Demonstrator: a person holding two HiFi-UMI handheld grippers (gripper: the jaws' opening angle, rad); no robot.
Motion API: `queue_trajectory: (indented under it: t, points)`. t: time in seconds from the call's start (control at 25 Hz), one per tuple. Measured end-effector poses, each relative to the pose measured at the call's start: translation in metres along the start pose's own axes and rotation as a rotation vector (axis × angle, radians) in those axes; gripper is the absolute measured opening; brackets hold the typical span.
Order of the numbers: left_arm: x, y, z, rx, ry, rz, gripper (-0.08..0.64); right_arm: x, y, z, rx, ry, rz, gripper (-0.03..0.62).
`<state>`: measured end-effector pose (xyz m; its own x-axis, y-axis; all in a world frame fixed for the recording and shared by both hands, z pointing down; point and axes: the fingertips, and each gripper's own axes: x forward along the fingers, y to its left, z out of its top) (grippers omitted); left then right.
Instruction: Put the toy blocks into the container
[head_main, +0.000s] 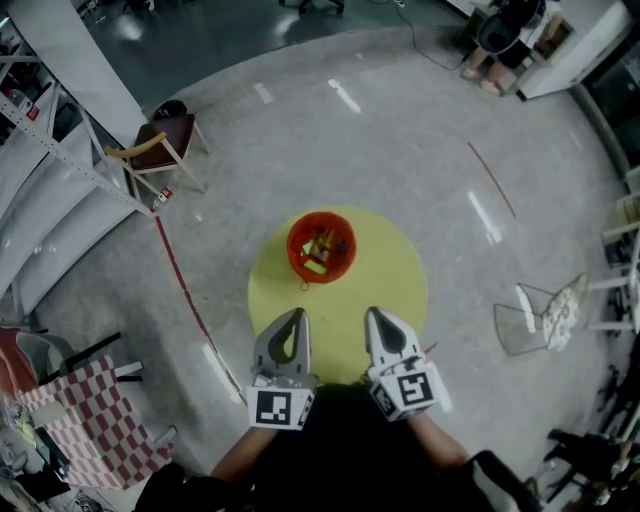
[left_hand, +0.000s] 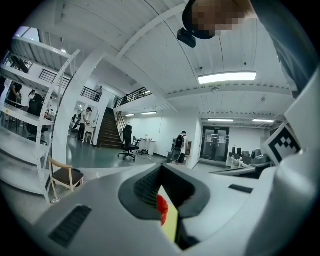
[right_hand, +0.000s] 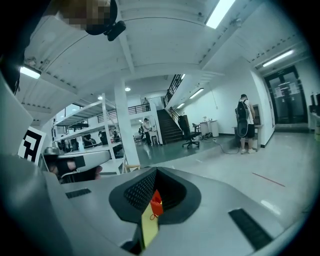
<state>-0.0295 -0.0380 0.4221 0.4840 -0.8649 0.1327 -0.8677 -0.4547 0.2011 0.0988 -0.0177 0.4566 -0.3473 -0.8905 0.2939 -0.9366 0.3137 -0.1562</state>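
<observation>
Your right gripper (head_main: 376, 313) has its jaws closed tip to tip and holds nothing. Through the small window behind the tips, its own view shows only a sliver of red and yellow lying beyond. Your left gripper (head_main: 297, 313) matches it, with jaws together and nothing between the pads, and the same red and yellow strip shows through the gap. You hold the two side by side, a little apart, with their marker cubes toward your body and their tips pointing away from you. Both hover over the near edge of the round yellow mat (head_main: 392, 272).

The container (head_main: 296, 262), a red basket, stands on the mat ahead of the jaws. It sits toward the mat's far edge and slightly left of its middle, well apart from both grippers. The toy blocks (head_main: 320, 250) lie inside it as a small jumble of yellow, green and red pieces. No block lies on the bare yellow of the mat.

The mat rests on a pale speckled floor (head_main: 400, 150). A thin red line (head_main: 185, 285) runs across the floor to the mat's left. Farther off, at the upper left, stands a wooden chair (head_main: 165, 140) with a dark seat.
</observation>
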Motion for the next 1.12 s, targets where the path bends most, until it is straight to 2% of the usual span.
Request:
queue_trajectory:
  t: [0.32,0.64,1.12]
  points:
    - [-0.003,-0.003,0.000,0.005,0.000,-0.003,-0.002,-0.001,0.006,0.006,-0.052,-0.009,0.016,-0.003]
    - [-0.004,-0.005,-0.001,0.006,-0.007,-0.006,-0.002,-0.003,0.005,-0.002,-0.053,0.022,0.003,-0.003]
    - [-0.006,-0.004,-0.004,0.003,0.007,0.001,-0.002,0.000,0.017,-0.005,-0.028,0.054,0.049,-0.003]
